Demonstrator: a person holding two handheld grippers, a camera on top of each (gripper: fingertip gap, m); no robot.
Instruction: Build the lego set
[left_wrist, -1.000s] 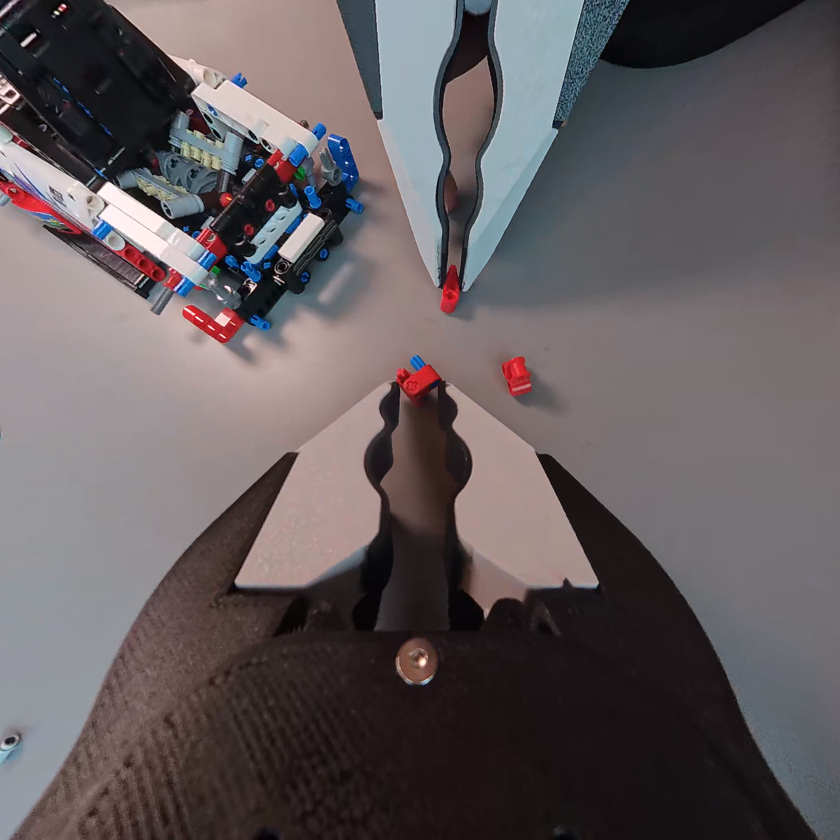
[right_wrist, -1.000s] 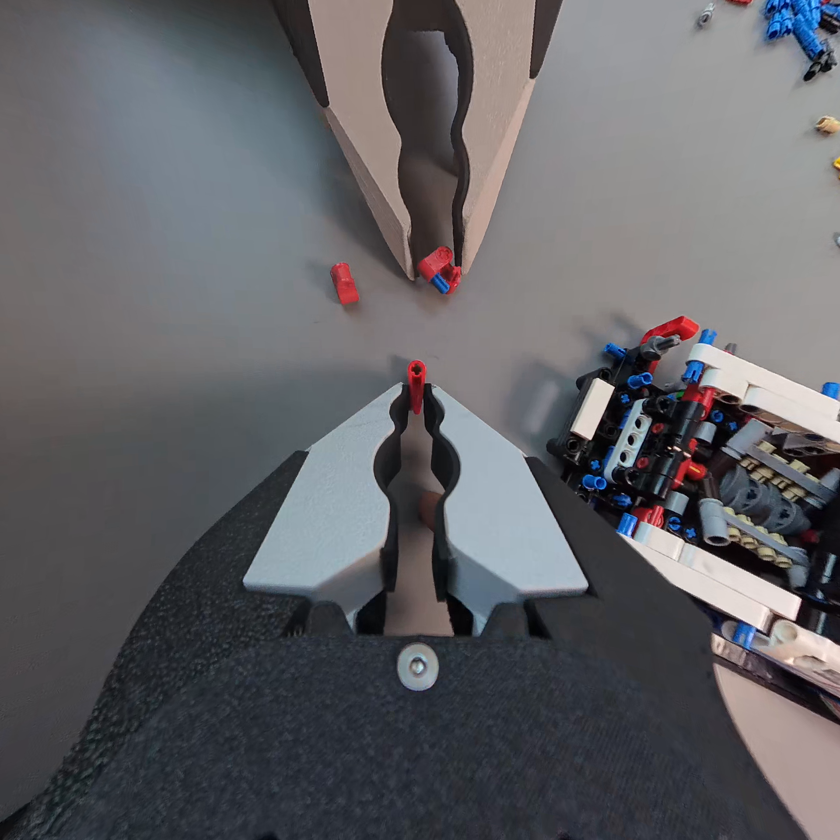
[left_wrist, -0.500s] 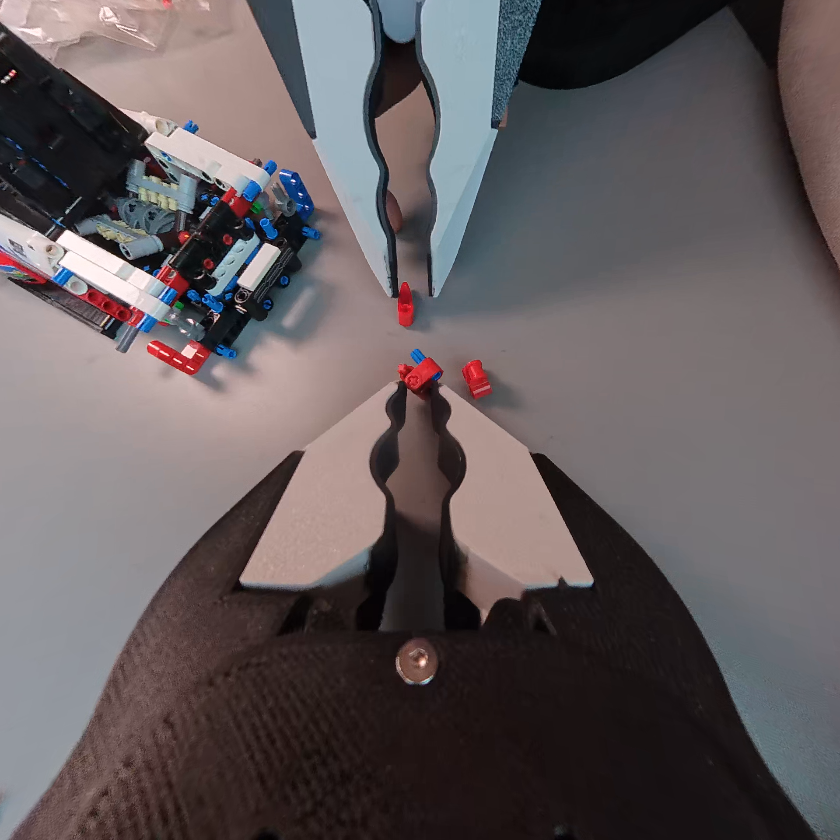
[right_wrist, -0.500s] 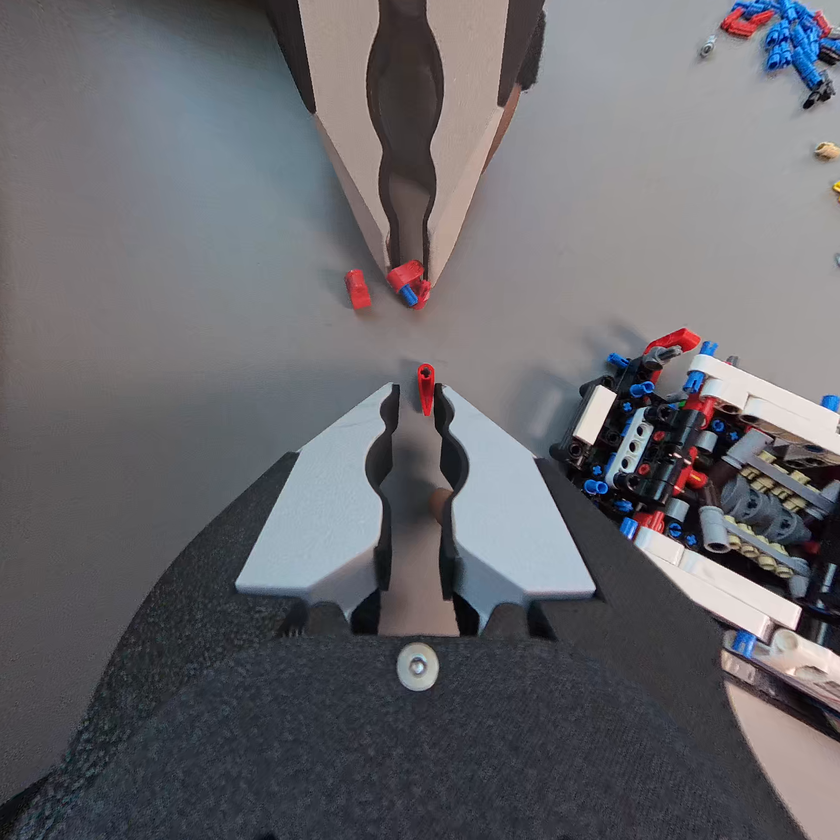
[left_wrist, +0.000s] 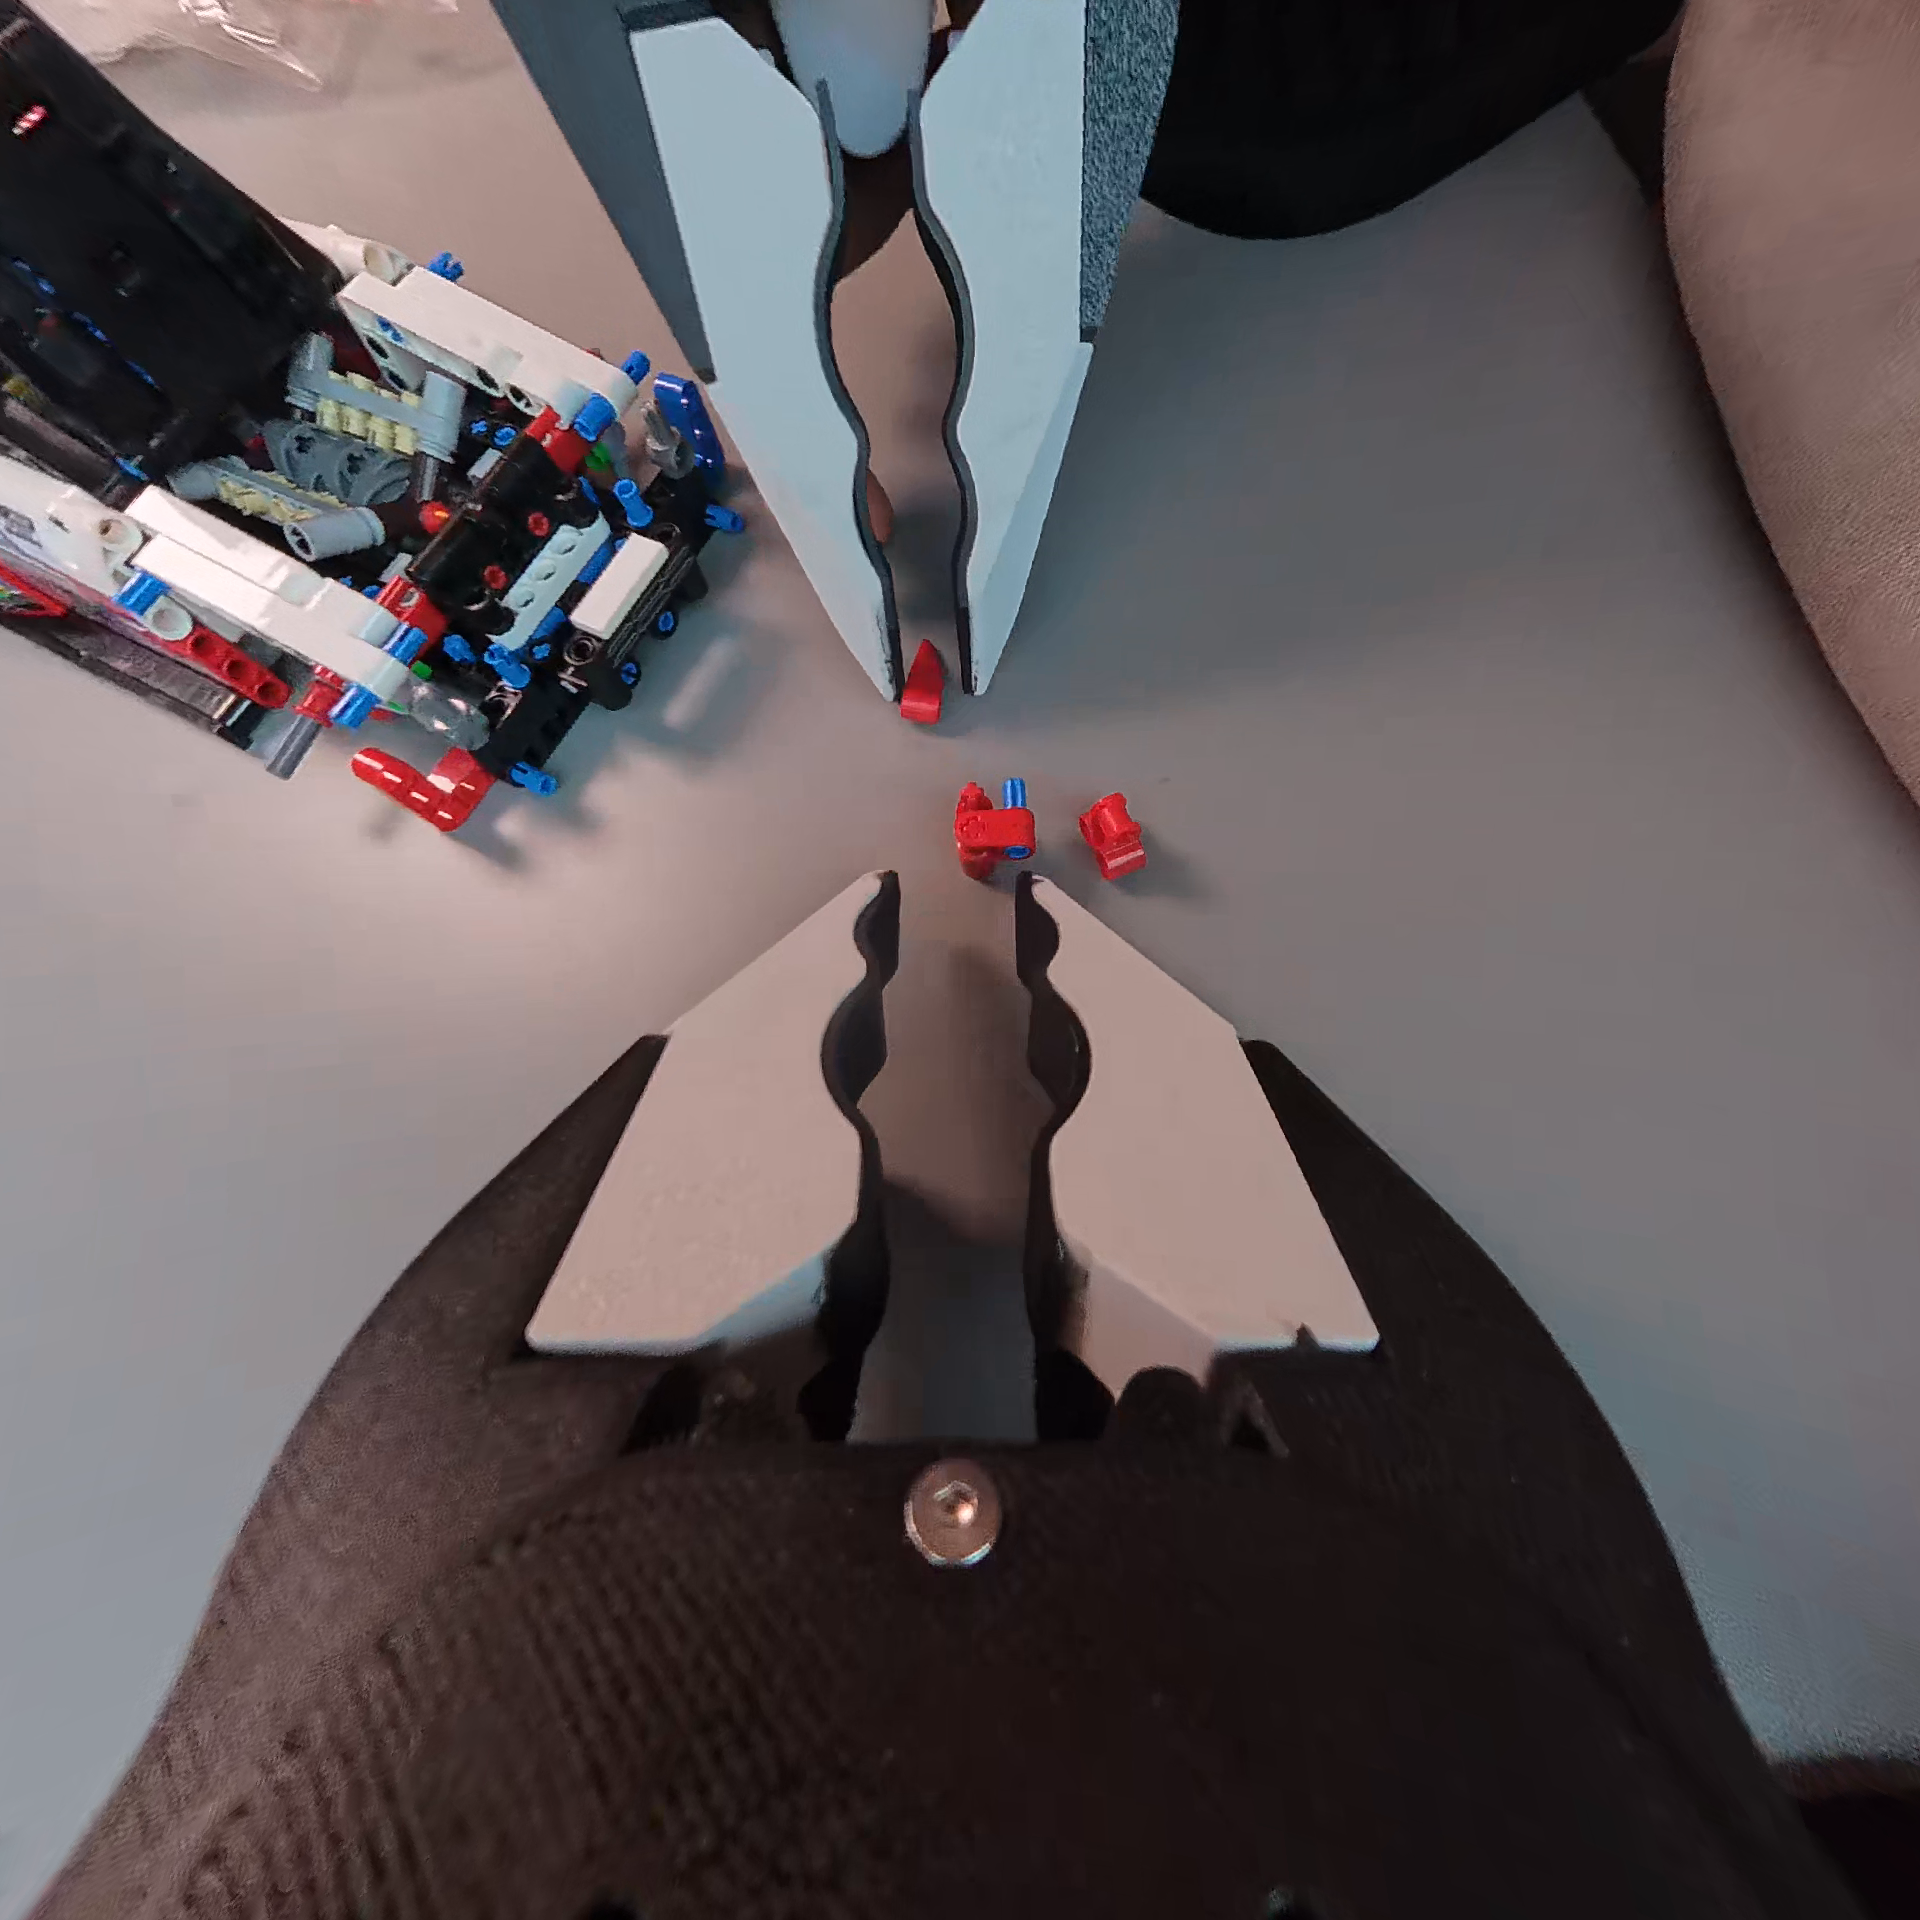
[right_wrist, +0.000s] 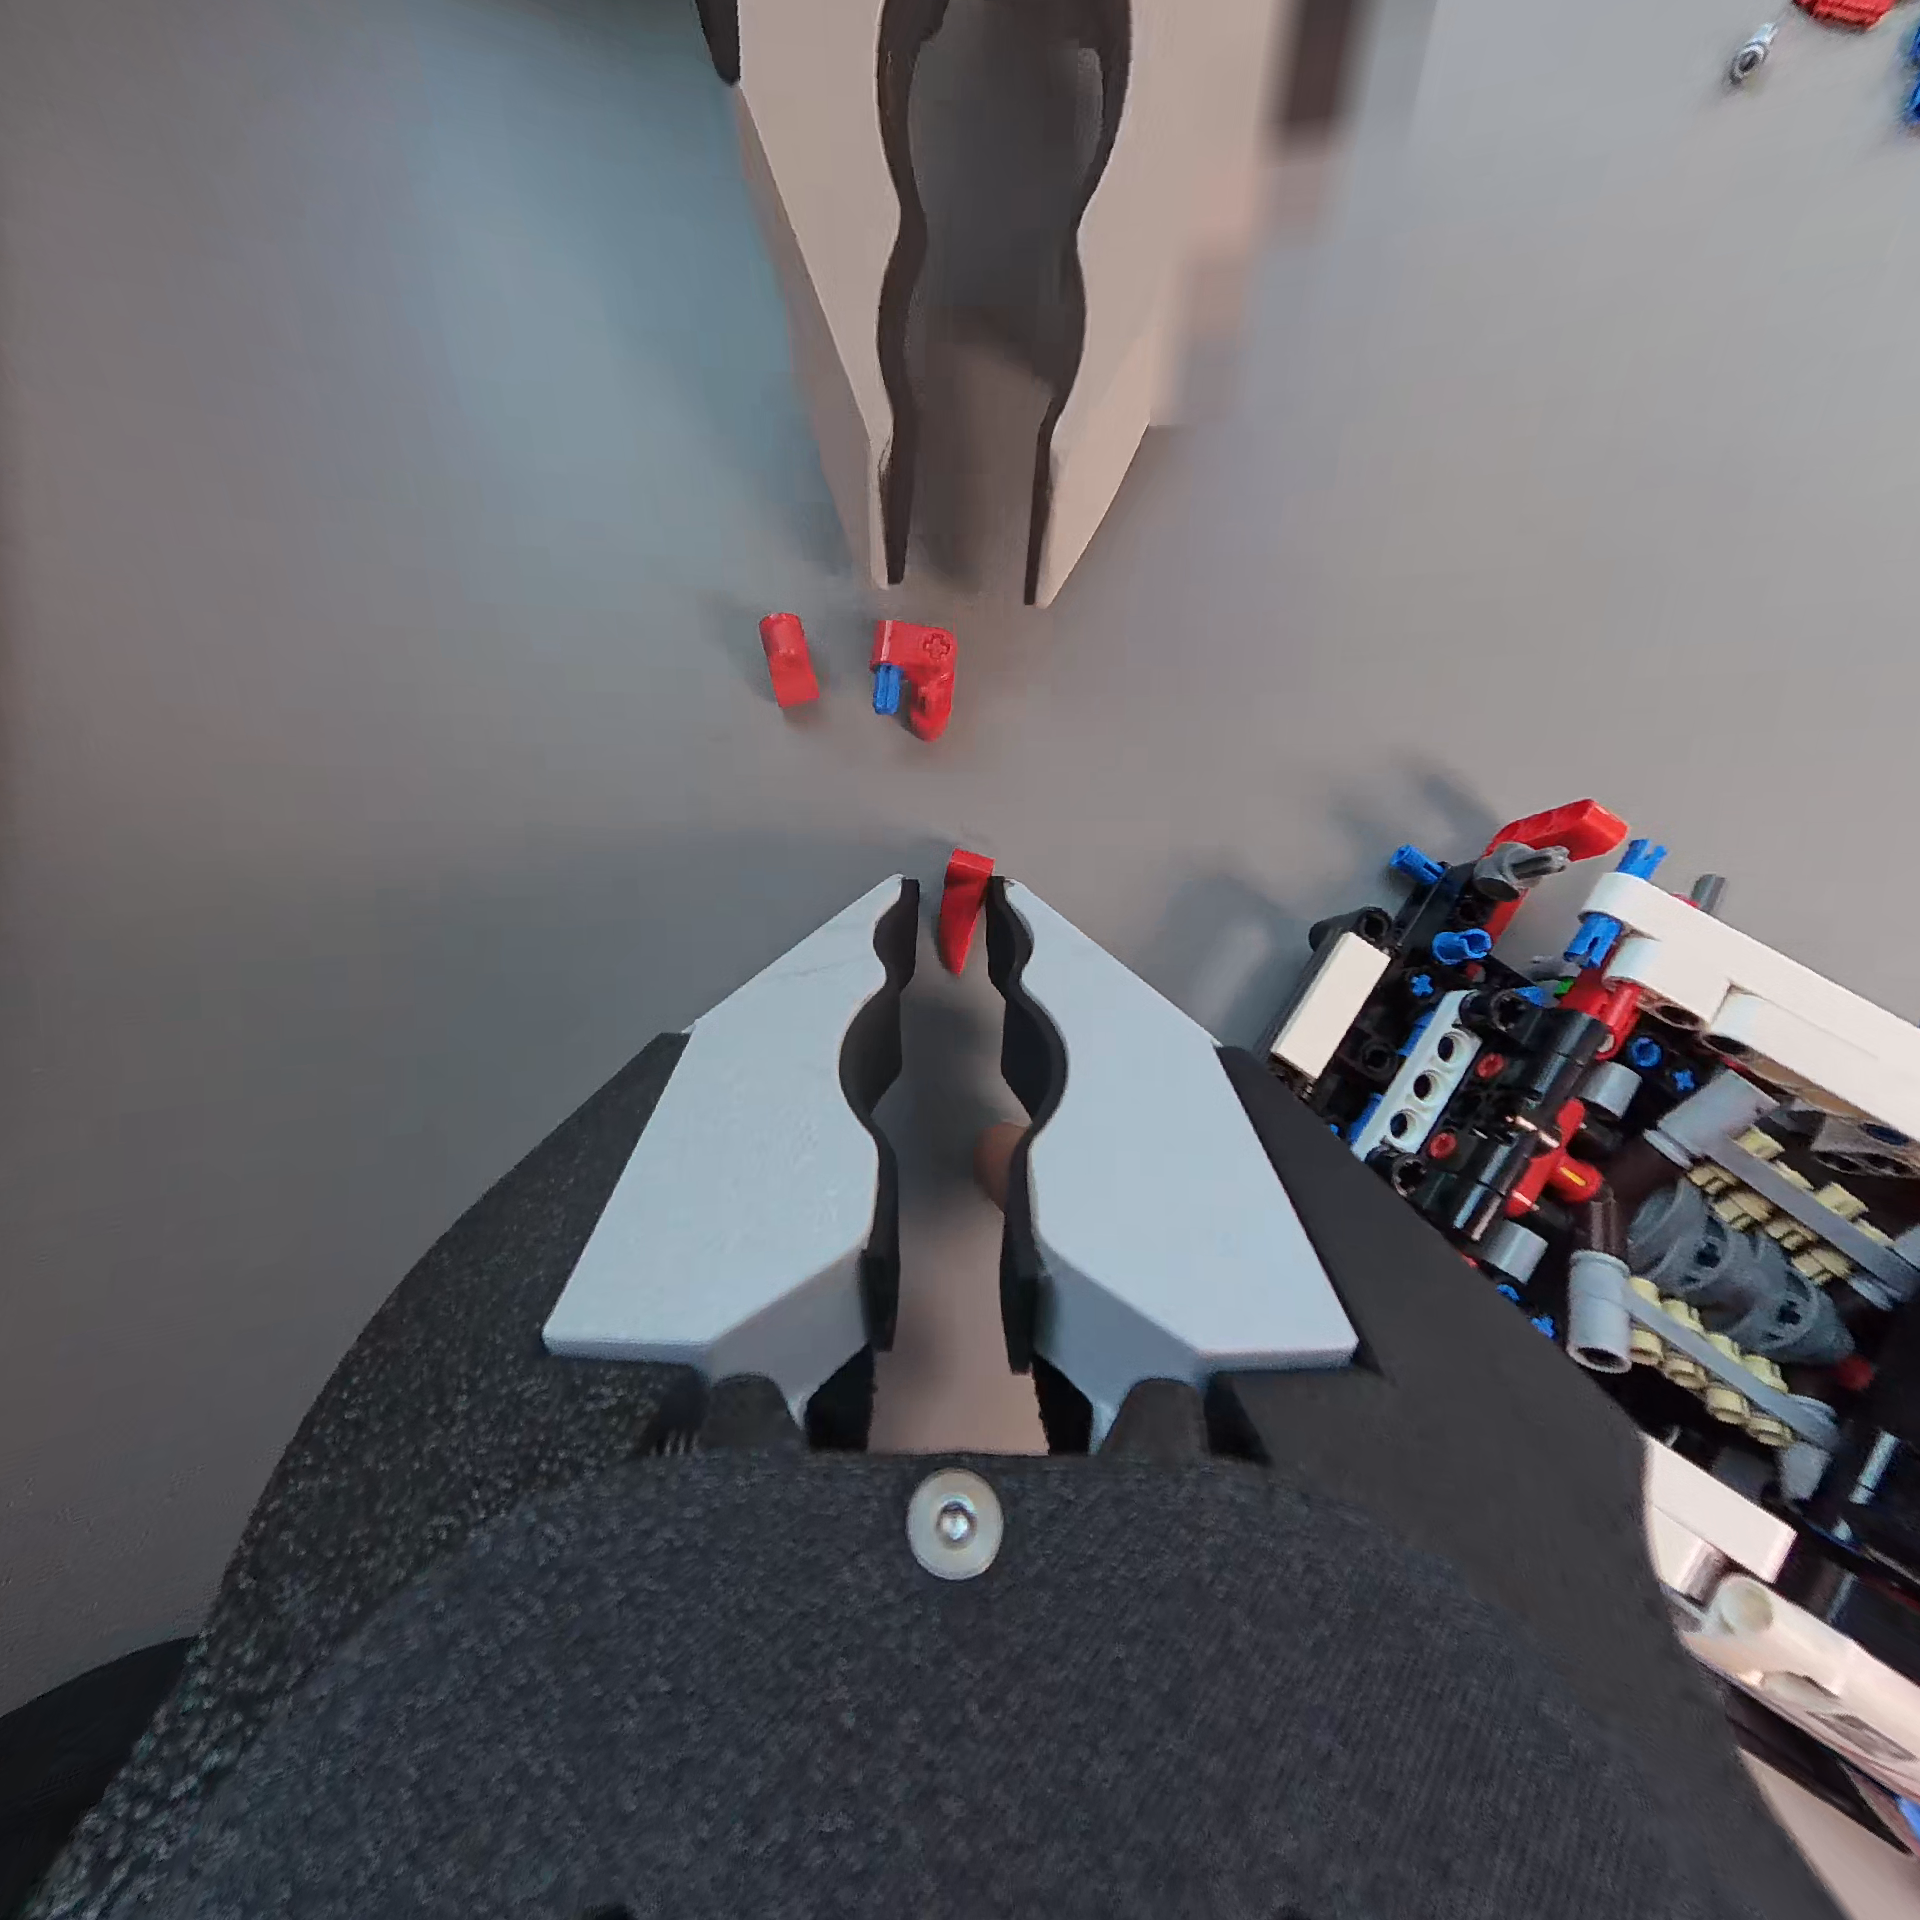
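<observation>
Your model (left_wrist: 343, 520) was mostly built, but both claws (left_wrist: 956, 883) (right_wrist: 951, 883) gaped empty, 3 red parts (left_wrist: 992, 826) loose on the tabletop (left_wrist: 1455, 727).

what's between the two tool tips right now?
Bare grey table except two loose parts: a red connector with a blue pin just ahead of the left tool, and a small red piece beside it. Both wrist views show it.

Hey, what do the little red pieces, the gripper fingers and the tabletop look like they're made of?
Red pieces: hard moulded plastic, semi-gloss, with crisp edges and small highlights. Fingers of the left hand-held gripper: probably matte rigid plastic, pale grey with a fine grain, lined with dark wavy pads that look rubbery. Table: smooth grey matte surface; laminate or similar, can't tell.
</observation>
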